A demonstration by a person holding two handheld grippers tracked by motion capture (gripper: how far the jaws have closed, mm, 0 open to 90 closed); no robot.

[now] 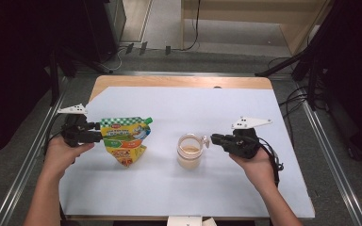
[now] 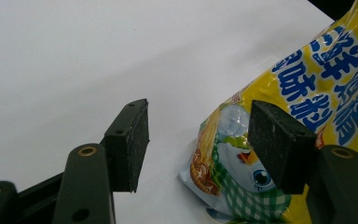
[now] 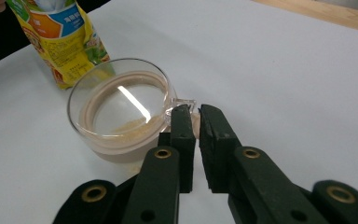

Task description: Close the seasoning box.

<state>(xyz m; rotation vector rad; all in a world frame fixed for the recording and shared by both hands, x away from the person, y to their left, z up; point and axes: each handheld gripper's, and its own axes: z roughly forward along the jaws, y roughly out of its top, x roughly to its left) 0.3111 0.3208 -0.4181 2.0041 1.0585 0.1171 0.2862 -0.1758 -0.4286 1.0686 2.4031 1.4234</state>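
Observation:
A yellow and green spouted pouch (image 1: 125, 136) stands tilted on the white sheet at the left. My left gripper (image 1: 98, 132) reaches its left edge. In the left gripper view the jaws (image 2: 198, 107) stand apart: one pad overlaps the pouch (image 2: 317, 70), the other is clear of it with bare sheet between. A glass mug (image 1: 189, 150) holding some tan powder sits at the middle. My right gripper (image 1: 213, 139) comes in from the right, jaws nearly together (image 3: 195, 109) on the handle of the mug (image 3: 121, 107). The pouch (image 3: 60, 37) rises behind the mug.
A white sheet (image 1: 188, 101) covers most of the wooden table (image 1: 179, 81). Metal rails (image 1: 325, 141) run along both sides. Dark stands and cables (image 1: 294, 99) are at the back corners. Bare sheet lies in front of and behind the mug.

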